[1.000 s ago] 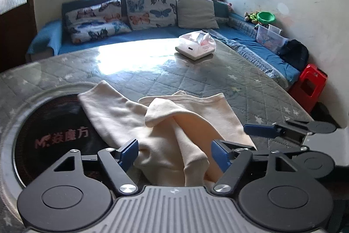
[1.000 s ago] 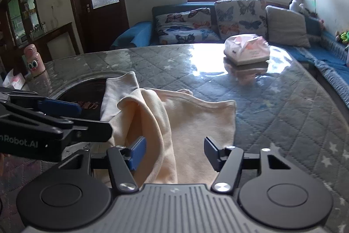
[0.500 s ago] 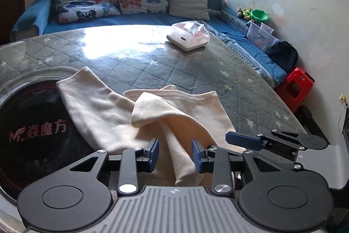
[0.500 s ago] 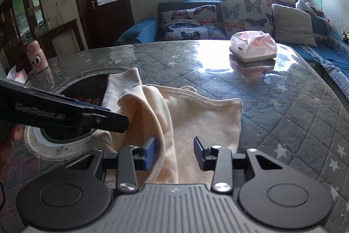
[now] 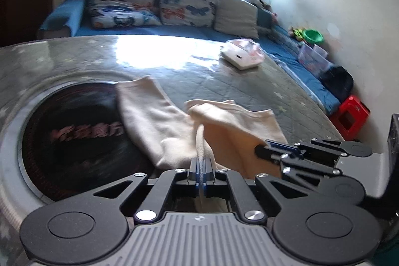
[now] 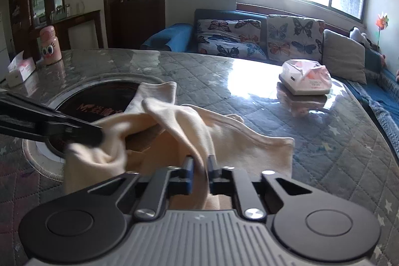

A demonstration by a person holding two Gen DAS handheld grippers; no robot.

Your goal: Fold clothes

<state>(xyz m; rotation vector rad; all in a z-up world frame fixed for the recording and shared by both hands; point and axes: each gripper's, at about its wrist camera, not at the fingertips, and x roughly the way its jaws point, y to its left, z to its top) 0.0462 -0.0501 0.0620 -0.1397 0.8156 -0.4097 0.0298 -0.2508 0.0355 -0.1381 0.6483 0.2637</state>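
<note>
Cloth sits pinched in both your tools: your left gripper (image 5: 201,172) has its blue-padded jaws closed on a thin fold of the cream fleece garment (image 5: 159,121), and your right gripper (image 6: 199,172) clamps another fold of it (image 6: 224,138). The garment lies crumpled on the grey quilted star-print table cover (image 6: 311,141), one part draped over the round black inset hob (image 5: 74,131). Motion blur perhaps hides how far the near edge is lifted.

I see soft matt cream cloth garment (image 5: 159,126), glossy clear sheet over quilted fabric worktop (image 6: 249,101), matt black plastic grippers, shiny metal screws.
</note>
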